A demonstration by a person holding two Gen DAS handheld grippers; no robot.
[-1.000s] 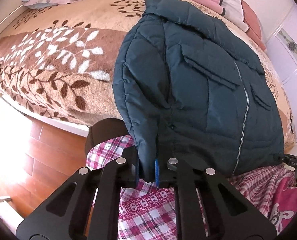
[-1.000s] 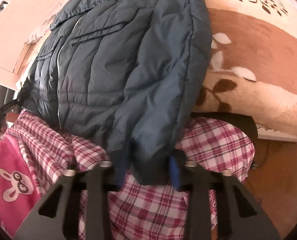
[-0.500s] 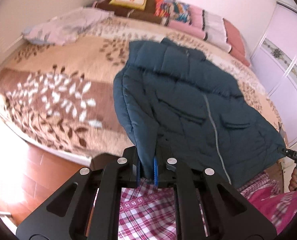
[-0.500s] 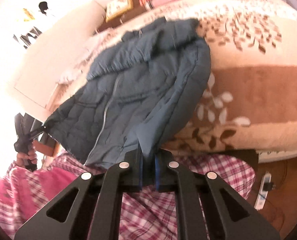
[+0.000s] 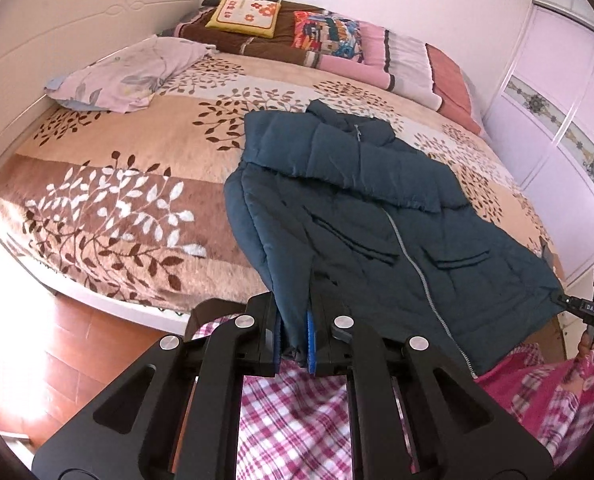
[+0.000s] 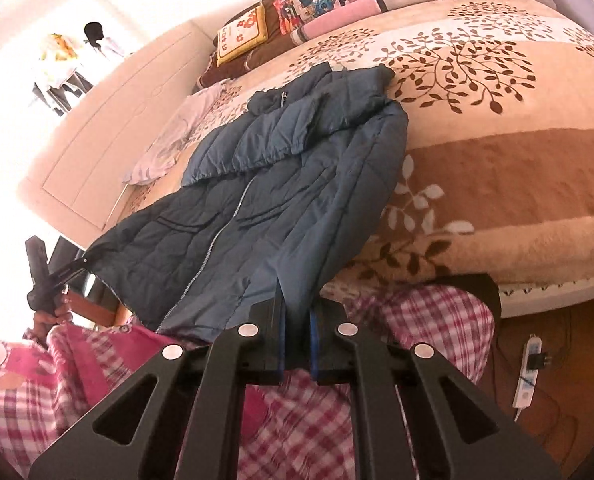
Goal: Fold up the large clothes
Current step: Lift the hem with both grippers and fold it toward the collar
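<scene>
Both grippers are clamping the jacket hem: left gripper and right gripper nearly shut on fabric. Collar end is lying on the bed, hem end hanging off it. Risk: slick padded fabric slipping out, thin bite.

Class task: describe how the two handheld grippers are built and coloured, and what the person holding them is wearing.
Both the left gripper and the right gripper are matte black, with angular linkage arms that have triangular cut-outs and round silver pivot bolts. Their fingers carry blue ribbed pads. The person wears a pink and white plaid garment with a pink front bearing a cartoon print.
</scene>
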